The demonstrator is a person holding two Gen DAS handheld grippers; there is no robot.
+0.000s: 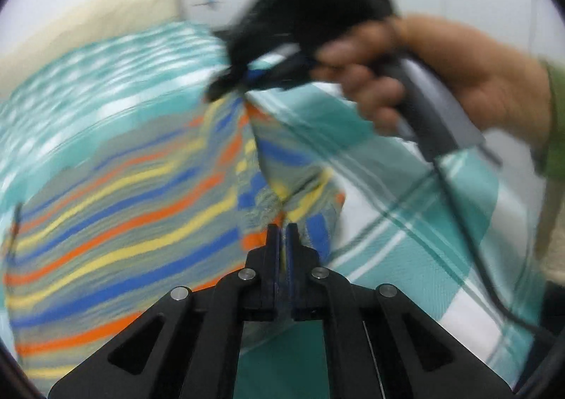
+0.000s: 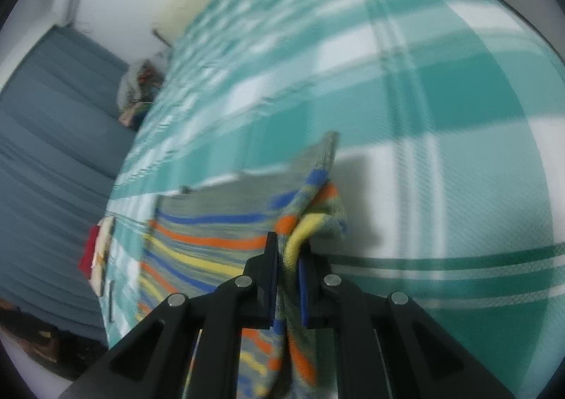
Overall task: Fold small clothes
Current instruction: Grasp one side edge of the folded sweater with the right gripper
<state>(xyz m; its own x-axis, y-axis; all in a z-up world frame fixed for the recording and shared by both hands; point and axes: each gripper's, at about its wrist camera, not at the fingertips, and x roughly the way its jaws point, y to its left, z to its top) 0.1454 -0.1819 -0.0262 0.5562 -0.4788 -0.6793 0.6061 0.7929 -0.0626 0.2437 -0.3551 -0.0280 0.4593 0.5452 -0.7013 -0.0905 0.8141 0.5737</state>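
Striped knit up in the air over the bed, fold barely started

Biggest thing here is the bed with its teal-and-white checked bedspread (image 2: 441,99), and over it hangs the striped knit garment (image 1: 116,222), grey with orange, blue and yellow bands, held up by two spots on its edge and sagging between them, its far edge near or maybe brushing the spread. I can't tell if it's a little sweater or something else, everything's blurry. The right gripper (image 1: 243,86) is pinched tight on a bunched bit of the knit, and the left gripper (image 1: 282,236) has its fingers nearly closed with a thin fold of the same cloth clamped between. So I'd say it's picked up and spread, but no crease looks made yet; laying it flat and doing the actual folds seems all still to come. Off the bed's side there's a small heap of clothes (image 2: 136,91), and another small pile (image 2: 97,250) sits on the bedspread's edge.
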